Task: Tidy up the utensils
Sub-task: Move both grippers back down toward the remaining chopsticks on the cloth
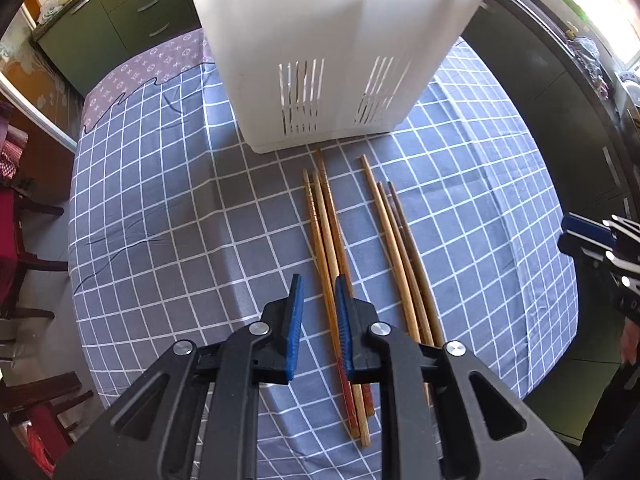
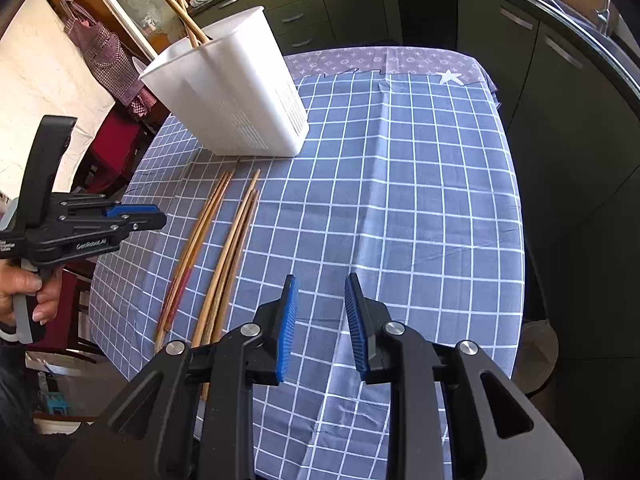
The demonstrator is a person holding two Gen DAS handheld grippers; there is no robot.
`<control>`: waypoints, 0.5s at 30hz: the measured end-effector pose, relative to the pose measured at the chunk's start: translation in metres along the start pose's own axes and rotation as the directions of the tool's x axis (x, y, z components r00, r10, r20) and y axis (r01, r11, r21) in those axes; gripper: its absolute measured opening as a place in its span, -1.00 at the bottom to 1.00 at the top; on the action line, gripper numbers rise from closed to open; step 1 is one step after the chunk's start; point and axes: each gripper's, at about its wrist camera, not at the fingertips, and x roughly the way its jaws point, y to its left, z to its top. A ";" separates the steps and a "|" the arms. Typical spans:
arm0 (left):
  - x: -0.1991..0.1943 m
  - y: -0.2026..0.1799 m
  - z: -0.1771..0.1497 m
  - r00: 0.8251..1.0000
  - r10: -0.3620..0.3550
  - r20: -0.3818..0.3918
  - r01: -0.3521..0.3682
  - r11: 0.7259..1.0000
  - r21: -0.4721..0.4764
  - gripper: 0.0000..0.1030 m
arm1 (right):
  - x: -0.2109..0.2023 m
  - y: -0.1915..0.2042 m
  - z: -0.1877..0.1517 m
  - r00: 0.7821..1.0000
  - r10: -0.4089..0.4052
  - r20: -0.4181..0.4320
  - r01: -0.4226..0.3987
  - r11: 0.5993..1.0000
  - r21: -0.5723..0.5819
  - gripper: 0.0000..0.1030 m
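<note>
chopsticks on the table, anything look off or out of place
Nothing damaged or spilled. Six chopsticks lie loose on the checked cloth in front of the white holder, which already has a few standing inside.

Both wrist views look down-forward over table, near; share white bin [image 1: 332, 52] (left view closer) and chopsticks [image 2: 224, 248].

White slotted holder [image 1: 320, 60], tan chopsticks [image 1: 328, 240], one perhaps red-patterned, blue white-gridded tablecloth [image 1: 160, 200], blue gripper pads [image 1: 295, 320]
</note>
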 end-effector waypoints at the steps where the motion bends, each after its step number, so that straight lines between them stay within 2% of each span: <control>1: 0.004 0.002 0.002 1.000 0.002 -0.009 -0.002 1.000 -0.009 -0.71 | 0.001 -0.001 -0.002 1.000 0.004 -0.003 -0.004 1.000 0.000 -0.51; 2: 0.007 0.003 0.004 1.000 -0.001 -0.018 0.001 1.000 -0.015 -0.71 | 0.001 -0.002 -0.002 1.000 0.007 -0.005 -0.007 1.000 0.000 -0.46; 3: 0.011 0.004 0.005 1.000 -0.004 -0.028 0.004 1.000 -0.023 -0.71 | 0.002 -0.003 -0.003 1.000 0.010 -0.003 -0.010 1.000 0.002 -0.32; 4: 0.014 0.005 0.005 0.999 -0.007 -0.037 0.006 1.000 -0.028 -0.71 | 0.003 -0.004 -0.004 1.000 0.012 -0.003 -0.012 1.000 0.003 -0.30; 15: 0.038 -0.004 0.006 0.996 -0.006 -0.090 0.003 0.999 -0.032 -0.73 | 0.015 -0.002 -0.006 0.999 0.035 -0.029 -0.035 0.999 -0.002 -0.30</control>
